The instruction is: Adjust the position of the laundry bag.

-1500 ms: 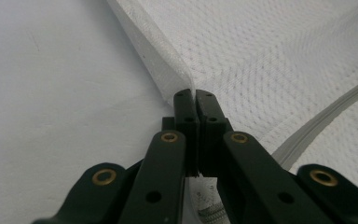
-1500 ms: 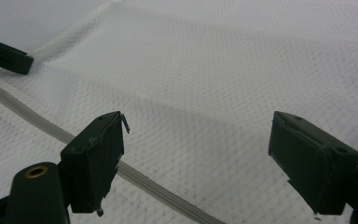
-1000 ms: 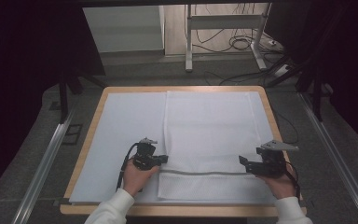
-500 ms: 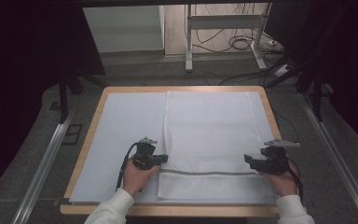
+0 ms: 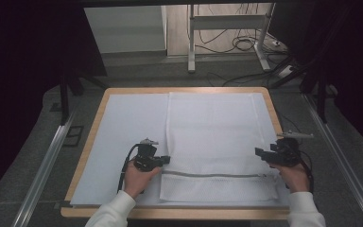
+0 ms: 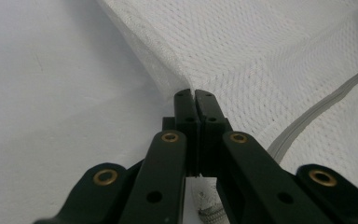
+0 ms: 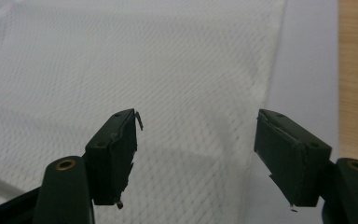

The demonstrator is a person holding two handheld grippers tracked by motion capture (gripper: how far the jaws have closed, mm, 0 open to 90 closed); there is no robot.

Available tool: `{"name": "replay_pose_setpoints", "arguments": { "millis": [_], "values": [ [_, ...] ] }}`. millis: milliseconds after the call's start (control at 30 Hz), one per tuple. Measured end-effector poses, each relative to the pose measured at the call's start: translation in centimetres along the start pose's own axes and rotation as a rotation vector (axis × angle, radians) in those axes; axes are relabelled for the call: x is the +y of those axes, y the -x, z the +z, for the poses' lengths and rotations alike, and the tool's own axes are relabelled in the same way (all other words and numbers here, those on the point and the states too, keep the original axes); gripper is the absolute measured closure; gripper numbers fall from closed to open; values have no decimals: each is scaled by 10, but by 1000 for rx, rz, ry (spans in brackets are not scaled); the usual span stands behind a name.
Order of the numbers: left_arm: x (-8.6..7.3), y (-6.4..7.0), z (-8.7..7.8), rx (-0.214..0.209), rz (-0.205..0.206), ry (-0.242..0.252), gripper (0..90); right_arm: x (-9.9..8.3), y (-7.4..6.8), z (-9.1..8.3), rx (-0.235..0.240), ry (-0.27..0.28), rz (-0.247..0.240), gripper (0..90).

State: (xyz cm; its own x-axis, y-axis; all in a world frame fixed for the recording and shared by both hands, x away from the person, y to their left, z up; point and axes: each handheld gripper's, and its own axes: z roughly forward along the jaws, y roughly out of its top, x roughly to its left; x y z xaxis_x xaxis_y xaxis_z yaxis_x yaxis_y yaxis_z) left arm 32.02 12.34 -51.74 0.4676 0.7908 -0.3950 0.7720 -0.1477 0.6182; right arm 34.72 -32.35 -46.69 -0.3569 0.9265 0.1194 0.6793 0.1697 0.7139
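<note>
A white mesh laundry bag (image 5: 215, 137) with a grey zipper (image 5: 212, 174) lies flat on the right half of the table. My left gripper (image 5: 165, 160) is shut on the bag's left edge, just above the zipper; in the left gripper view the jaws pinch the mesh edge (image 6: 179, 79) tight, with the zipper (image 6: 317, 112) running off to the right. At the bag's right edge my right gripper (image 5: 260, 153) stands open. In the right gripper view the right gripper (image 7: 196, 140) has its jaws wide apart over the mesh (image 7: 121, 60), holding nothing.
A white sheet (image 5: 123, 127) covers the wooden table (image 5: 87, 146). Beyond the far edge stand a white metal frame (image 5: 227, 28) and loose cables (image 5: 246, 45) on the floor. Metal rails (image 5: 47, 161) run along both sides of the table.
My right gripper has moved rightward, from over the bag near the zipper's end to the bag's right edge. The left gripper has stayed shut on the left edge.
</note>
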Motion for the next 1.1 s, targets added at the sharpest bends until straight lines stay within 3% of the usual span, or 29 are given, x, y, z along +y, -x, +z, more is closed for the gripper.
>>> {"name": "replay_pose_setpoints", "arguments": {
  "millis": [267,400,600,933,1100],
  "values": [
    [-1,-1,-1,-5,0,4,899,0,9,5,-22,-40,9,345],
    [-2,0,-1,2,2,5,898,-5,21,8,21,-77,24,413],
    [-3,0,0,10,2,4,898,-10,28,17,3,-132,24,462],
    [-3,0,0,10,6,4,898,-12,25,23,11,-172,25,587],
    [-3,1,1,10,7,3,898,-13,22,27,24,-203,-1,671]
  ]
}}
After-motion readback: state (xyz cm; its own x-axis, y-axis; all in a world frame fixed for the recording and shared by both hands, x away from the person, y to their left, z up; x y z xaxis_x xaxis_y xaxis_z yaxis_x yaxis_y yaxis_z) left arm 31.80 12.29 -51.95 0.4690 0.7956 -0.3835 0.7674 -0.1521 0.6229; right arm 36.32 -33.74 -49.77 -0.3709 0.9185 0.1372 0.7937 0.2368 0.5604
